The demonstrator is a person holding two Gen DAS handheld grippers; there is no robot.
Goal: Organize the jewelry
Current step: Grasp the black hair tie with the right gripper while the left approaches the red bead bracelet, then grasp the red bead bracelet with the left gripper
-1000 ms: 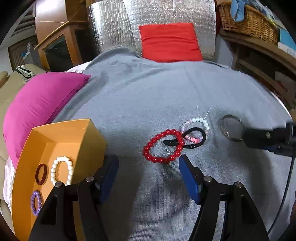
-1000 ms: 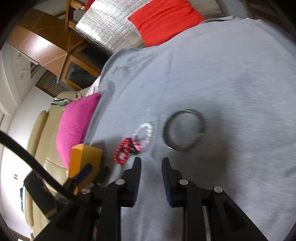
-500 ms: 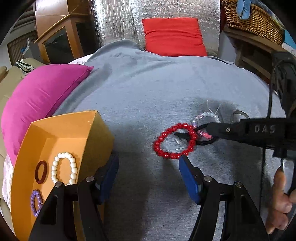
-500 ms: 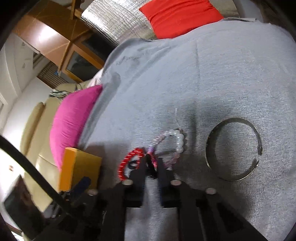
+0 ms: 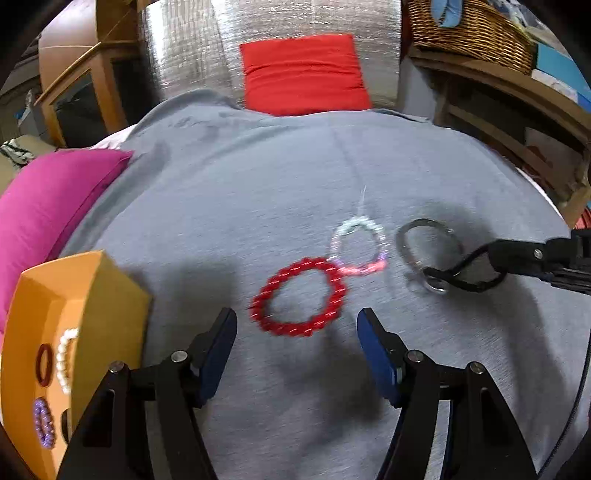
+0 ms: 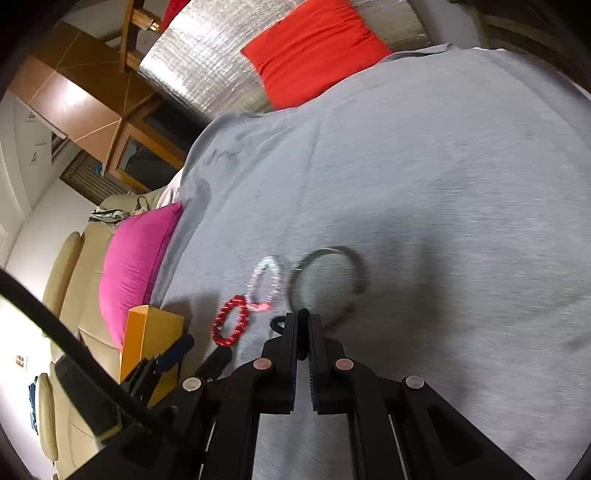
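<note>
A red bead bracelet (image 5: 299, 297) lies on the grey cloth just ahead of my open, empty left gripper (image 5: 295, 336); it also shows in the right wrist view (image 6: 229, 326). A pale pink and white bead bracelet (image 5: 358, 243) lies behind it. A silver bangle (image 5: 428, 251) lies to the right. My right gripper (image 6: 303, 325) is shut on a black hair tie (image 5: 461, 275), held above the cloth over the bangle (image 6: 327, 282). An orange box (image 5: 74, 332) at the left holds a white bead bracelet (image 5: 64, 360), a dark red ring and a purple bead bracelet.
A magenta cushion (image 5: 44, 199) lies left of the box. A red cushion (image 5: 303, 74) leans at the back against silver foil. A wicker basket (image 5: 469, 33) sits on a wooden shelf at the back right. A wooden cabinet stands at the back left.
My right gripper closed on the black hair tie, pulled it out from among the bracelets and carried it right, over the bangle. The left gripper stayed open and moved closer to the red bracelet.
</note>
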